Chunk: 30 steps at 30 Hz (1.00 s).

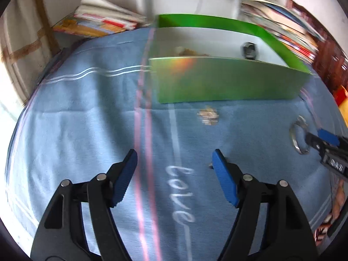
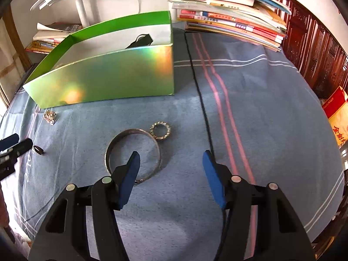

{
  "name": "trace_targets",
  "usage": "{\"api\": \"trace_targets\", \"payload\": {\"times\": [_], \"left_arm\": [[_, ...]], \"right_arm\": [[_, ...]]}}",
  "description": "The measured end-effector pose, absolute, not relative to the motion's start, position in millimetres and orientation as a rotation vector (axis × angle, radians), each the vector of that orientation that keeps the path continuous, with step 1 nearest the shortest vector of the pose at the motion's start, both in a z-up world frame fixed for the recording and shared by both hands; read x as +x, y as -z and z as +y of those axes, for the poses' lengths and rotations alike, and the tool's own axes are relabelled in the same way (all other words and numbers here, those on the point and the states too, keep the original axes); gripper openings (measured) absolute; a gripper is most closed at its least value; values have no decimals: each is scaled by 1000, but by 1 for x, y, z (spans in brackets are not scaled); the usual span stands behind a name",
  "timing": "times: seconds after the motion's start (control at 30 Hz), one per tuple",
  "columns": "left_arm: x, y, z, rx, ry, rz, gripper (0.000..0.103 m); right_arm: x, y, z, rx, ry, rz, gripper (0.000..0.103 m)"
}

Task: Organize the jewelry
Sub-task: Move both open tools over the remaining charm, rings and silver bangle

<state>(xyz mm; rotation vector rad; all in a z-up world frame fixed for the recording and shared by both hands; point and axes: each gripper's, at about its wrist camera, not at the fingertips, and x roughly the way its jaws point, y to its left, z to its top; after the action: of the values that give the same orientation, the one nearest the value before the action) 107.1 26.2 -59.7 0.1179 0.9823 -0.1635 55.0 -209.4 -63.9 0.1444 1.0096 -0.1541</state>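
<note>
A blue towel [image 2: 261,108] with pink and white stripes covers the tabletop, with the word "love" stitched in white [image 1: 179,193] near the left hand-held gripper. At the far edge lie stacks of books: one pile [image 2: 228,15] beyond the towel's right part, another [image 1: 102,19] at the far left. A red and yellow bag [image 2: 337,117] stands at the right edge.

The green box [image 2: 104,80], open at the top with a shiny, iridescent front wall, sits on the far left part of the towel. Inside it lies a dark object [image 2: 140,40] (its kind is hard to tell) and, in the left wrist view, some blurred golden items [image 1: 189,52].

The left hand-held gripper [image 1: 175,165] hovers over the towel with its blue pads wide apart, holding nothing. The right hand-held gripper [image 2: 170,167] is likewise spread wide and empty, its left pad over the bangle.

The metal bangle [image 2: 133,154] lies flat on the towel in front of the box. Just beside its far right edge rests a small toothed, sparkling ring [image 2: 160,131]. A small glittering cluster of jewelry [image 2: 50,117] lies close to the box's front left corner. A small dark ring [image 2: 38,150] sits near the left gripper's tip.
</note>
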Motion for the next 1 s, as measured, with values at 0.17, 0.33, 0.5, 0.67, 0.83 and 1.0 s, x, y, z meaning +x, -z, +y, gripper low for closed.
{"api": "trace_targets", "payload": {"times": [0.17, 0.33, 0.5, 0.67, 0.83, 1.0], "left_arm": [[115, 62, 43, 82, 110, 993, 71], [113, 62, 46, 75, 120, 994, 71], [108, 65, 31, 100, 183, 993, 73], [94, 65, 11, 143, 268, 980, 74], [77, 63, -5, 190, 345, 973, 78], [77, 68, -12, 197, 357, 988, 79]], "right_arm": [[57, 65, -206, 141, 147, 1012, 60], [58, 66, -204, 125, 152, 1008, 61], [59, 65, -200, 115, 149, 1007, 64], [59, 65, -200, 117, 145, 1007, 67], [60, 65, -197, 116, 143, 1006, 70], [59, 65, -195, 105, 140, 1003, 70]]}}
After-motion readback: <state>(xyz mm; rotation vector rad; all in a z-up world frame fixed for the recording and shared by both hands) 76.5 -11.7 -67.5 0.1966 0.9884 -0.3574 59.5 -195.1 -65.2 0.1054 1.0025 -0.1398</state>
